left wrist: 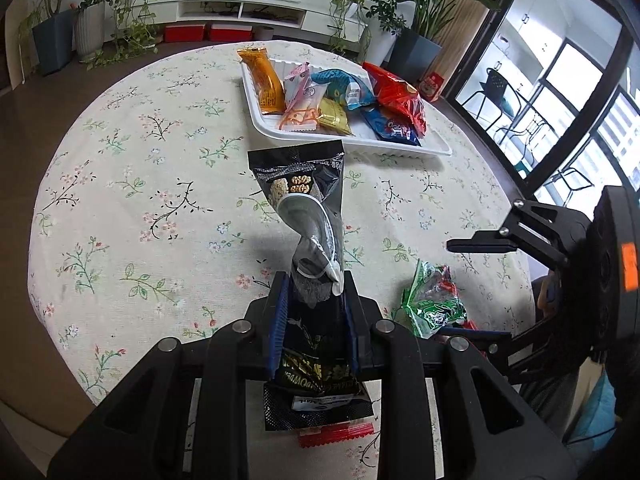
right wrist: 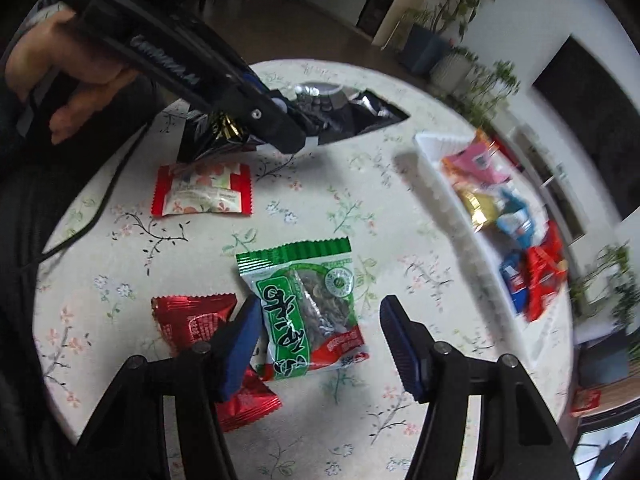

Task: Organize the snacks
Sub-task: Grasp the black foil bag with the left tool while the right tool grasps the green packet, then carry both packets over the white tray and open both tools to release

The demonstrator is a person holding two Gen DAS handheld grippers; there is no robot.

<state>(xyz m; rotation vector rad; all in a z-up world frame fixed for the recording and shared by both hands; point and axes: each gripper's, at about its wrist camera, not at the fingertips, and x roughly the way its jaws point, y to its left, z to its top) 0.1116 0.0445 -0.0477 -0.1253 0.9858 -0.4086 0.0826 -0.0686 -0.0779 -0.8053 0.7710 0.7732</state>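
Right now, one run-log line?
left gripper: shut on black packet | right gripper: open over green packet | tray: part-filled

— Left gripper [left wrist: 314, 320]?
— Pitched steeply down, its blue pads clamped tight; in the right wrist view a bare hand [right wrist: 60, 68] grips its handle at ten o'clock.
— Right gripper [right wrist: 316, 340]?
— Also angled down, jaws about half spread, fingers [right wrist: 240, 344] at seven and five o'clock.

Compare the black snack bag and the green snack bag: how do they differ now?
The black snack bag is pinched in the left gripper above the table; the green snack bag lies flat between the right gripper's open jaws. Black is long and twisted, green shorter, partly see-through. Both are outside the white tray.
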